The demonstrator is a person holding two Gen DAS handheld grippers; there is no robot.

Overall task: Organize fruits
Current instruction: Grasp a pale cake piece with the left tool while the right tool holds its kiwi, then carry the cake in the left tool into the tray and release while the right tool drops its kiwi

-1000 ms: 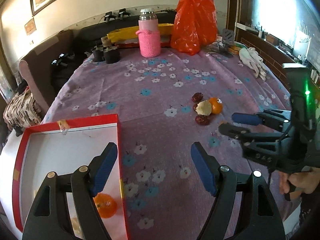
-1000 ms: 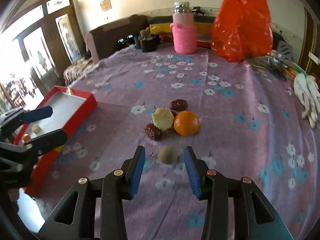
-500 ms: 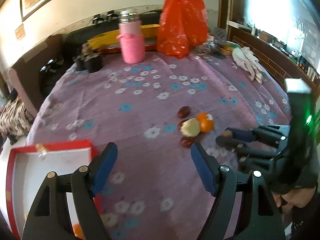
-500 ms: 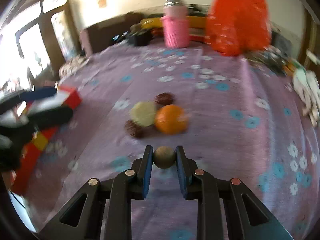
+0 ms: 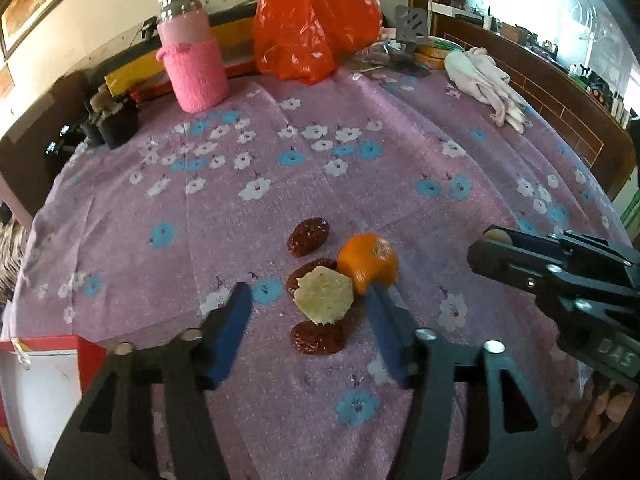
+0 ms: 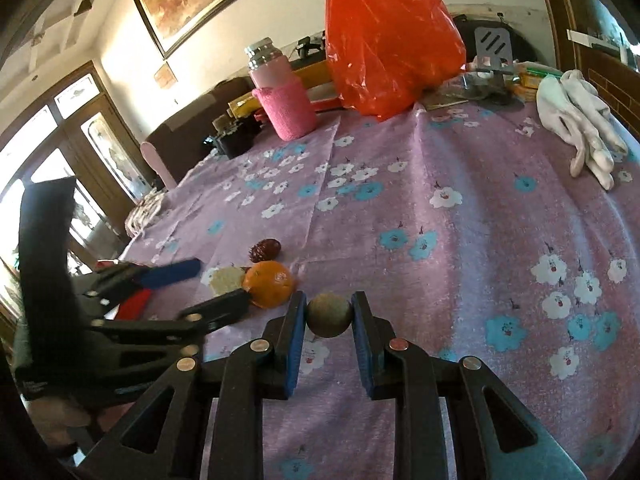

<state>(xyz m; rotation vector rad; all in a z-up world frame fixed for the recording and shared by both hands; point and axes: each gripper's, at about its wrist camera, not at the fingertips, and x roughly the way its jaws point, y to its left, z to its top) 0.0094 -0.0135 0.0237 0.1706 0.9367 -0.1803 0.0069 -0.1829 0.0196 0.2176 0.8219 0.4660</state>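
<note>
In the left wrist view the left gripper [image 5: 306,312] hangs low over a small cluster of fruit near the middle of the flowered tablecloth [image 5: 360,184], its jaws closing with the pale, faceted yellow piece [image 5: 324,294] between them but not yet pressed by either pad; the right-hand pad lies just against the orange [image 5: 368,262]. Three dark red dates [image 5: 309,236] sit around the pale piece, wrinkled and glossy, and one lies partly under it. A corner of the red-rimmed white box [image 5: 52,342] shows at near left, and it looks like the place where the fruit is gathered. The step in hand seems to be picking up the pale piece; the next move calls for a squeeze on it alone, without nudging the orange or the dates. In the right wrist view the right gripper [image 6: 329,316] is clamped on a small round brownish-green fruit [image 6: 329,314], dull-skinned and held clear above the cloth, just to the right of the orange. It looks ready to be carried left to the box, which calls for passing around the other gripper.
</note>
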